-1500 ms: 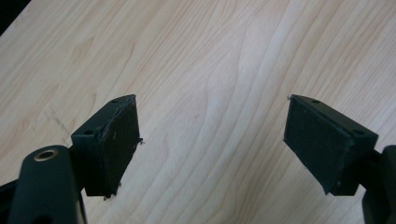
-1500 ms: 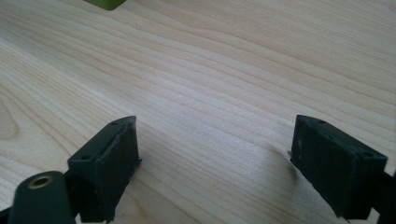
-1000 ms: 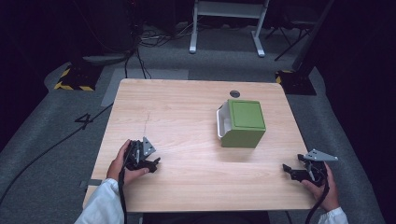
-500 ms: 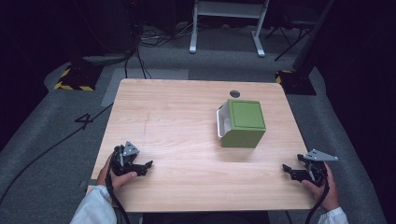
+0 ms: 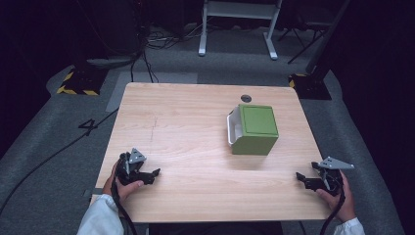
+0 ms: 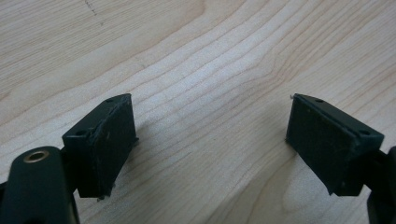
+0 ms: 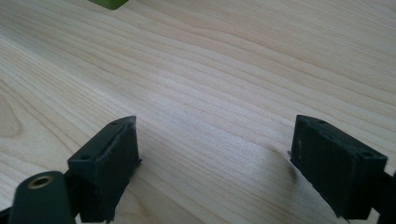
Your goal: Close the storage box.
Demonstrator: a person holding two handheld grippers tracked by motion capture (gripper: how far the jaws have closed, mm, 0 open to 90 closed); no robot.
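Note:
A green box (image 5: 254,128) with a white part on its left side stands on the right half of the wooden table (image 5: 195,127). Its lower corner (image 7: 109,3) peeks in at the top of the right gripper view. My left gripper (image 5: 152,174) rests near the table's front left corner, held in a hand, jaws wide apart with bare wood between them (image 6: 210,144). My right gripper (image 5: 299,179) sits near the front right corner, also open over bare wood (image 7: 215,154). Both stand well apart from the box.
A small round grommet hole (image 5: 245,98) lies in the tabletop behind the box. Grey carpet surrounds the table, with cables (image 5: 44,156) on the left and a white metal stand (image 5: 237,22) at the back. A yellow-black striped base (image 5: 78,83) sits at the far left.
My left gripper has drawn back toward the front left corner of the table and turned slightly. The right gripper and the box have stayed put.

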